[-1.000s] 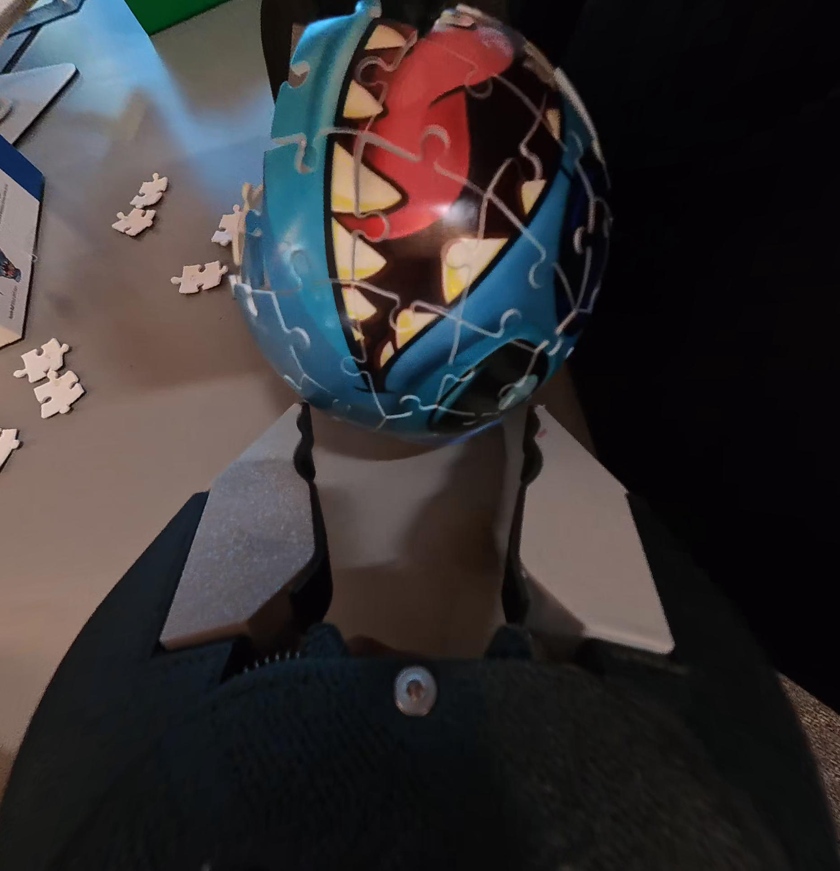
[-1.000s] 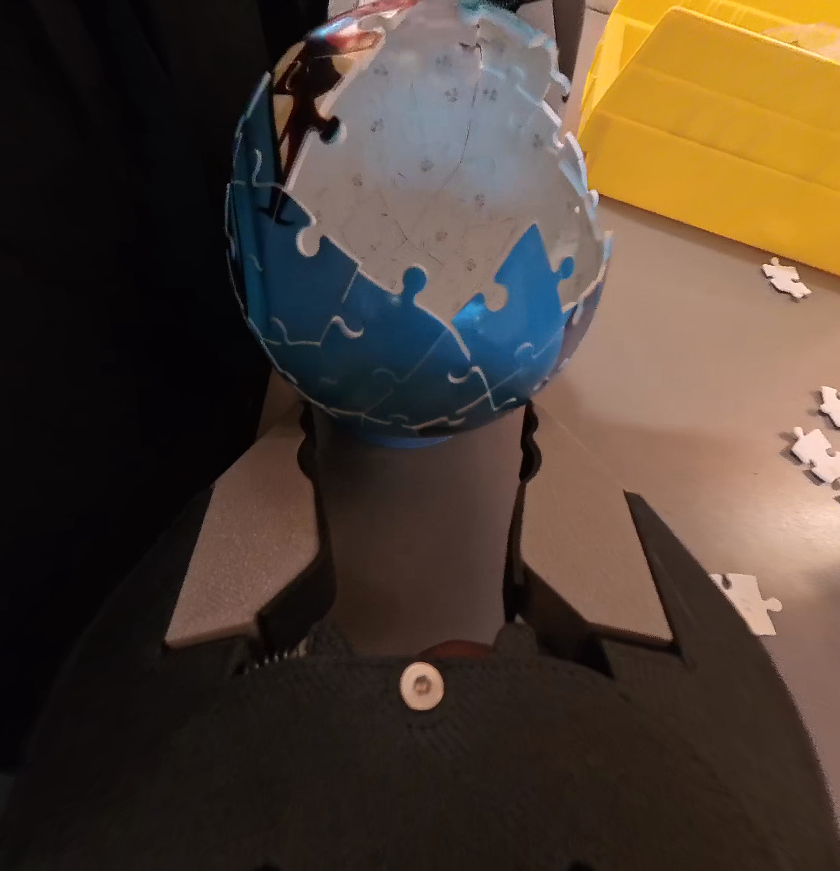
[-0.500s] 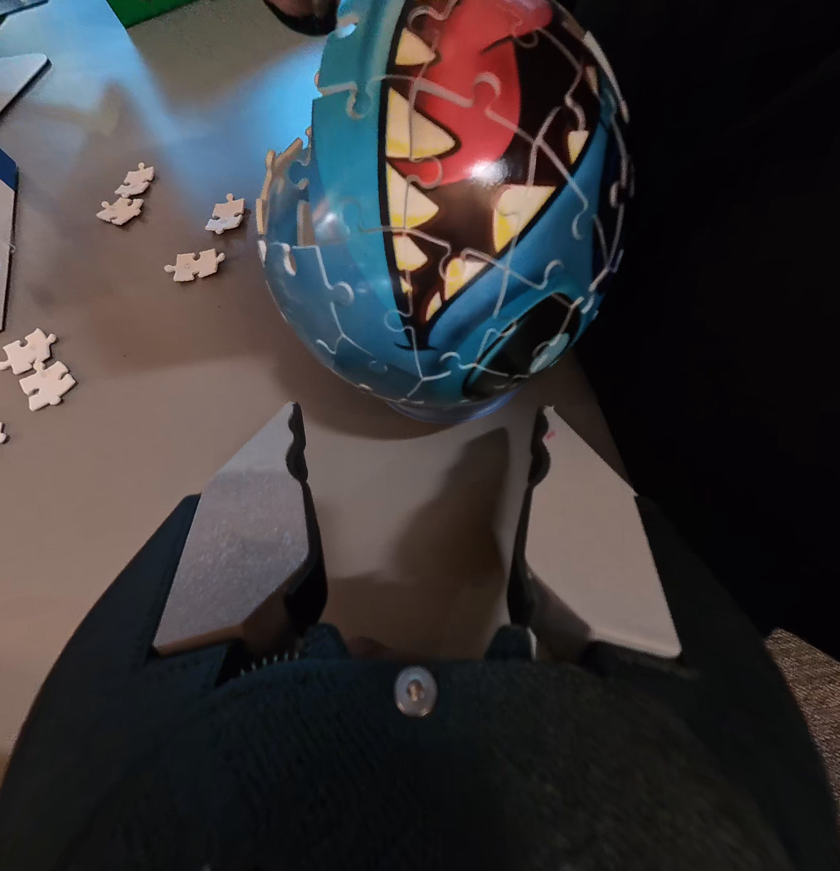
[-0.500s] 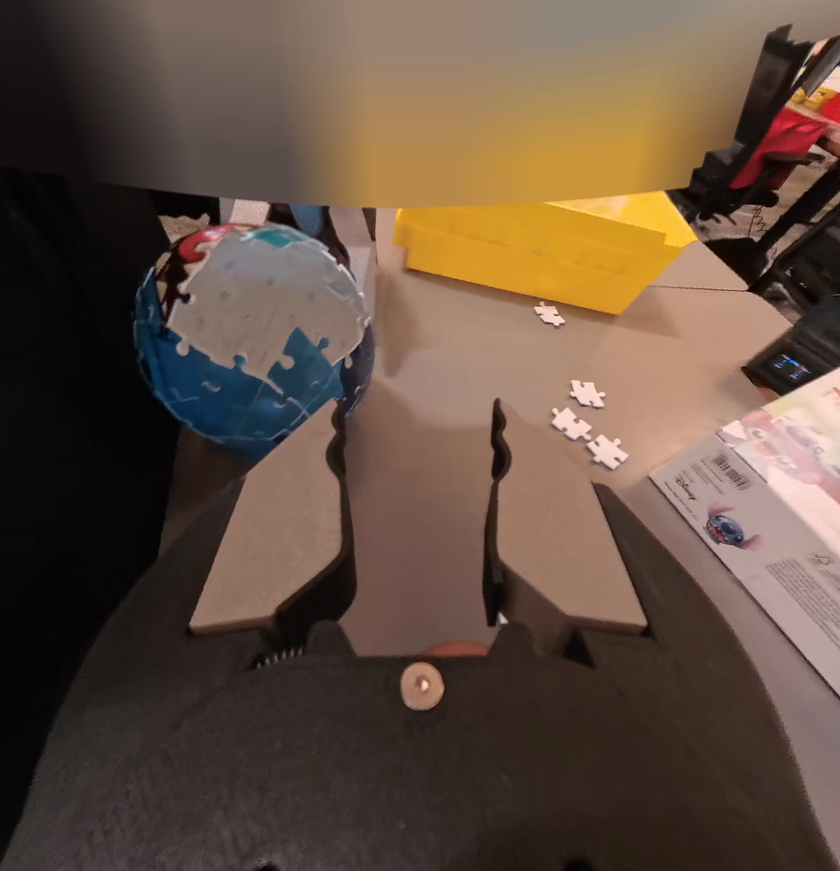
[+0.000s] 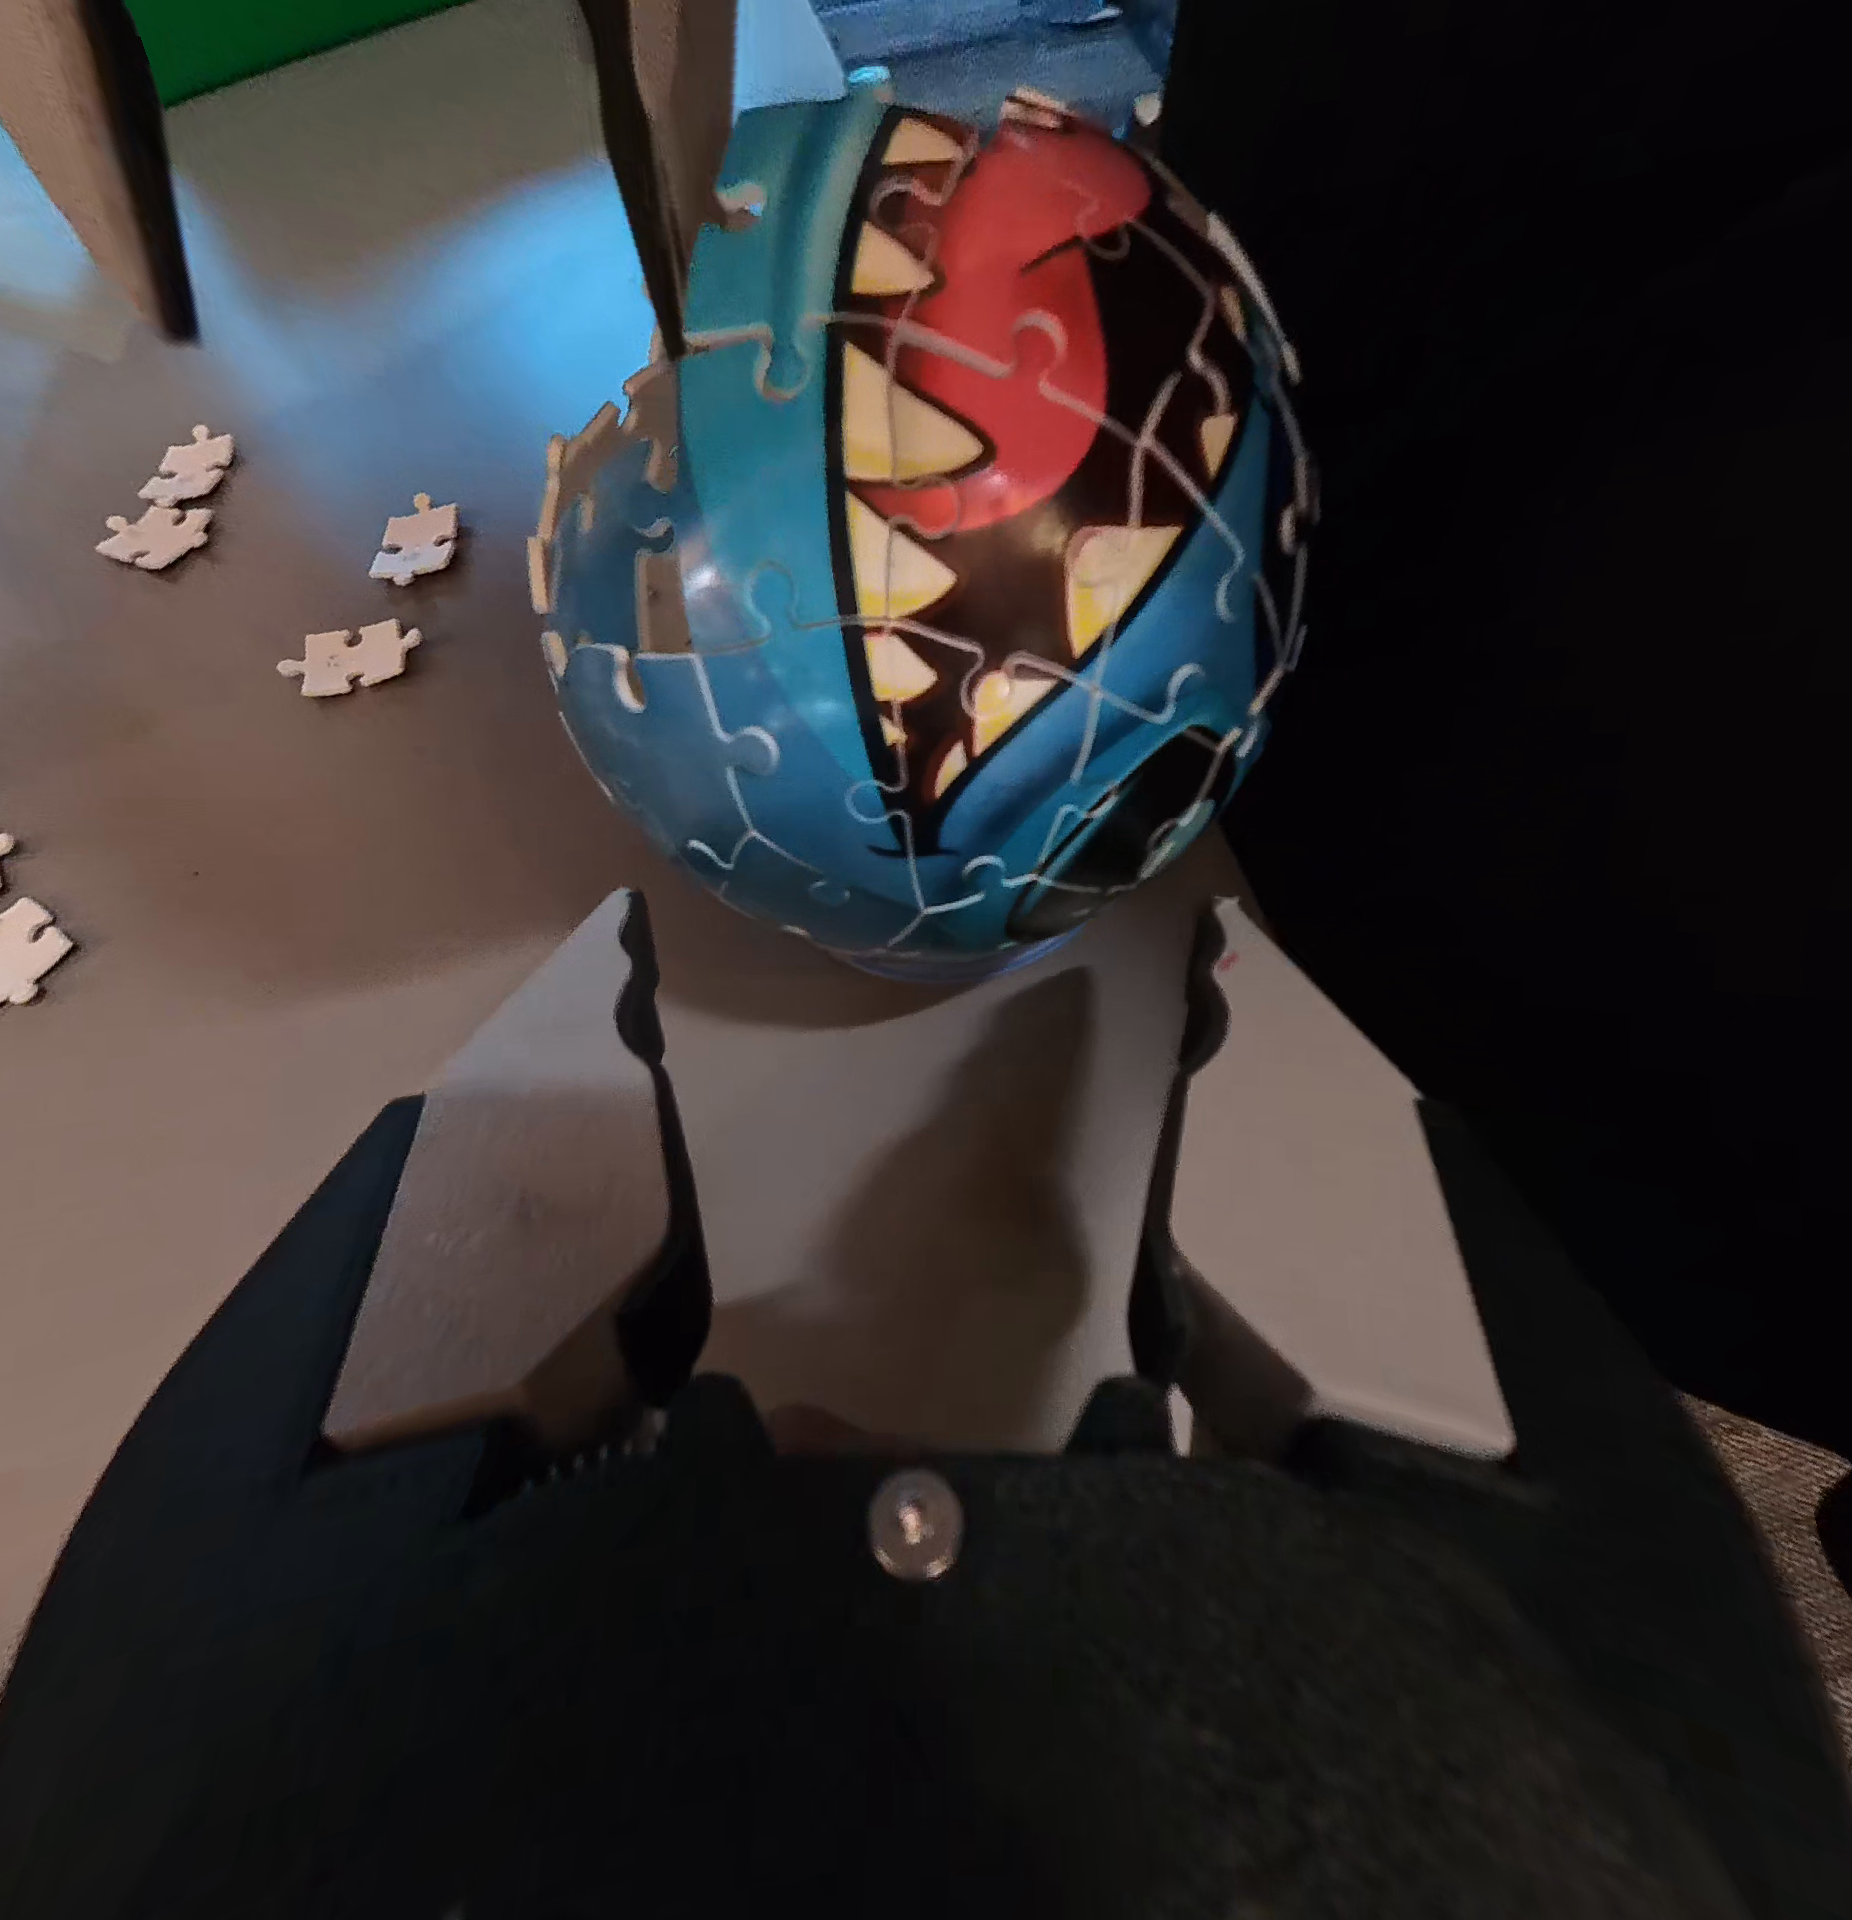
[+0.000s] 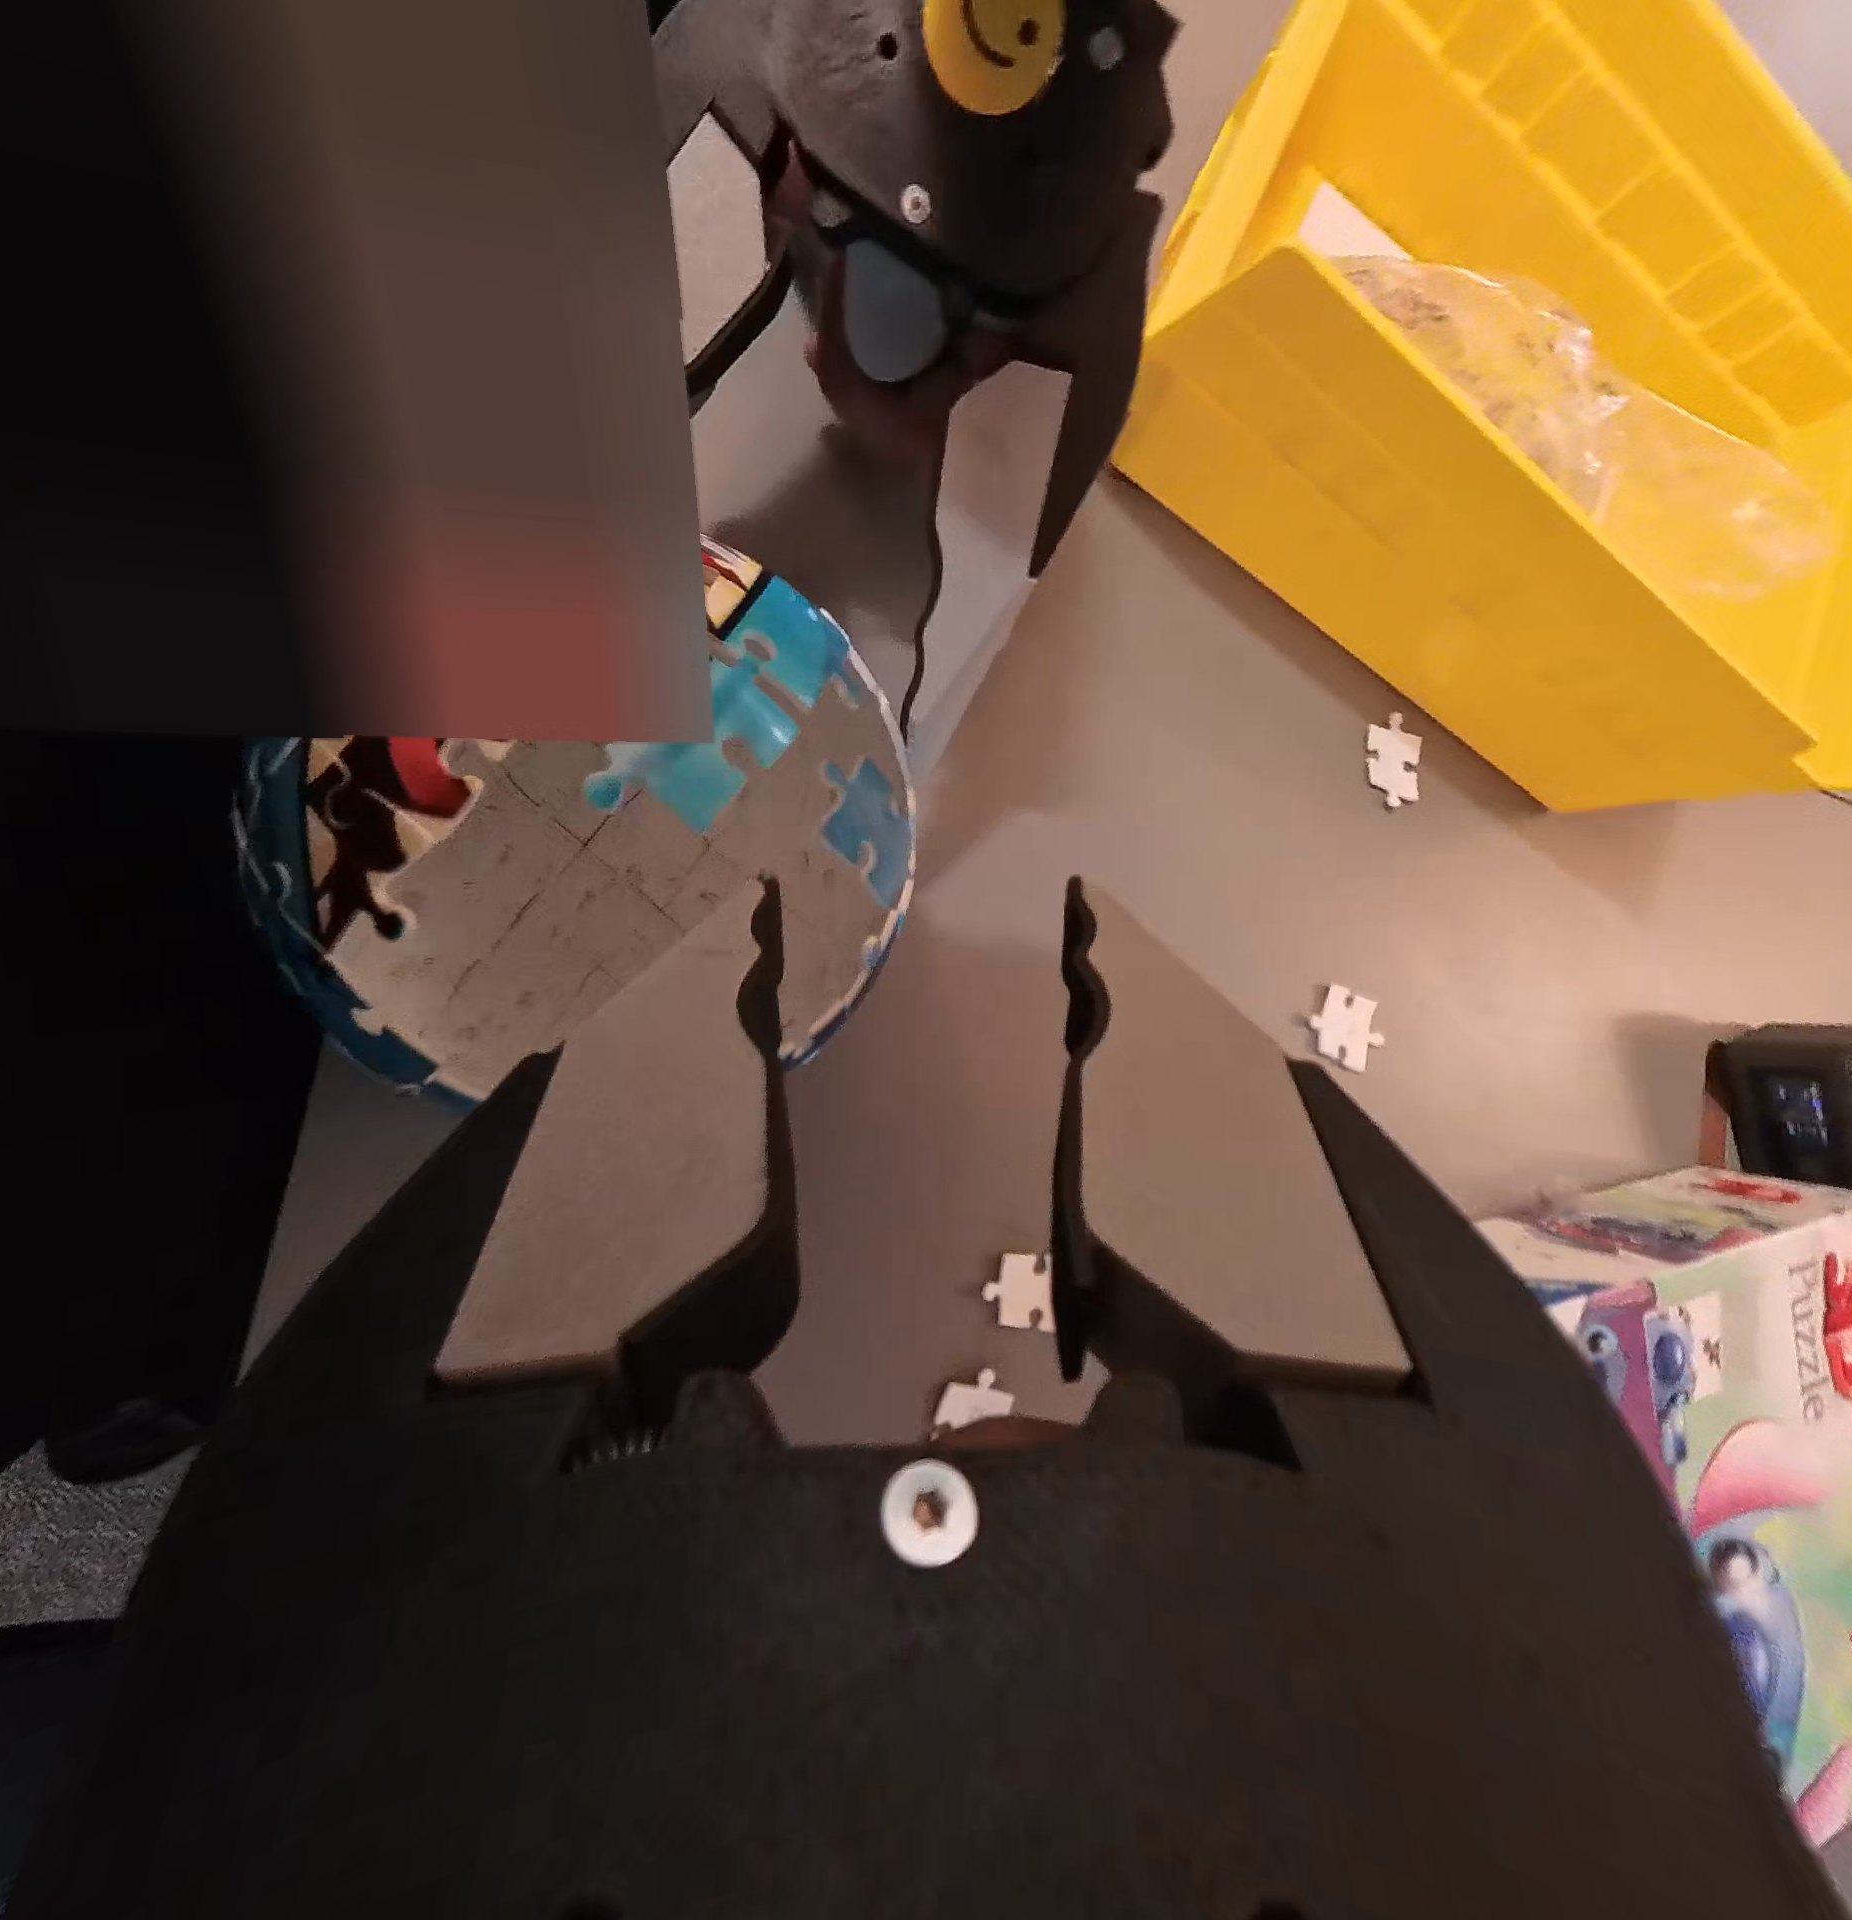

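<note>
A round 3D puzzle ball (image 5: 922,540), blue with a red mouth and yellow teeth, rests on the grey table (image 5: 226,1143) near its edge. My left gripper (image 5: 920,925) is open and empty, with its fingertips just short of the ball's near side. In the right wrist view the ball (image 6: 548,914) lies to the left and shows a bare white patch. My right gripper (image 6: 920,894) is open and empty beside the ball, its left finger crossing the ball's right edge. The left gripper (image 6: 979,634) stands beyond the ball. The right gripper's fingers (image 5: 647,156) show at the top of the left wrist view.
Loose white puzzle pieces (image 5: 350,660) lie left of the ball, and more pieces (image 6: 1343,1023) lie on the table to the right. A yellow bin (image 6: 1473,540) holding a plastic bag stands at the back right. A colourful puzzle box (image 6: 1732,1403) and a dark device (image 6: 1795,1101) sit on the right.
My right gripper has drawn back from the ball and swung right, so the ball now sits left of it. The left gripper has stayed by the ball; the right gripper's fingers now show beyond it.
</note>
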The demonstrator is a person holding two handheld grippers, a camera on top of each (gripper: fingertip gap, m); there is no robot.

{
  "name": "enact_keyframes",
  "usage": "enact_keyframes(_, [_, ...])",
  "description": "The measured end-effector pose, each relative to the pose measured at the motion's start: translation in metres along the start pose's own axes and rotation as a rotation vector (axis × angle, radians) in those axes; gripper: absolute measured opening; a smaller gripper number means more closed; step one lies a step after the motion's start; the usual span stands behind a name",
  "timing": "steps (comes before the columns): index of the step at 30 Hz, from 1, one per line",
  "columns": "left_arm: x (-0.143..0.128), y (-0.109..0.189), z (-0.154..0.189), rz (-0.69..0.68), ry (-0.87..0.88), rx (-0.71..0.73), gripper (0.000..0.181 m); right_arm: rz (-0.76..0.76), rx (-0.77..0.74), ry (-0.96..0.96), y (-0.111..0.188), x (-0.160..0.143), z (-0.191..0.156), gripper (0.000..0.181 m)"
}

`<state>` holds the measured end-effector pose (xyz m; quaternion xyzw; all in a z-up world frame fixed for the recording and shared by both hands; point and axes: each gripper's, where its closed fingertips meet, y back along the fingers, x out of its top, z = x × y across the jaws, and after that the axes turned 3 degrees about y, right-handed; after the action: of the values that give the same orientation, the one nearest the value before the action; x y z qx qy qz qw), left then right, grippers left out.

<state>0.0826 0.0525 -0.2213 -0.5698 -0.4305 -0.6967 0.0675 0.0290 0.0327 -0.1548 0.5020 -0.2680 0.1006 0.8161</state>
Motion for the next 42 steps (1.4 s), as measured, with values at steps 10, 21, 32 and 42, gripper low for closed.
enact_keyframes(10, [-0.005,-0.01,0.005,-0.011,0.006,-0.06,0.107,-0.006,0.0,0.056,-0.022,0.003,-0.004,0.044])
enact_keyframes(21, [0.0,-0.008,0.008,0.004,-0.015,-0.074,0.105,-0.105,0.041,0.065,-0.029,-0.012,-0.012,0.034])
enact_keyframes(32, [0.013,-0.004,0.004,0.046,-0.004,-0.121,0.105,-0.083,0.033,0.028,-0.03,-0.011,-0.014,0.025])
enact_keyframes(42, [0.012,-0.005,0.004,0.041,-0.013,-0.122,0.106,-0.065,0.042,0.018,-0.03,-0.008,-0.015,0.022])
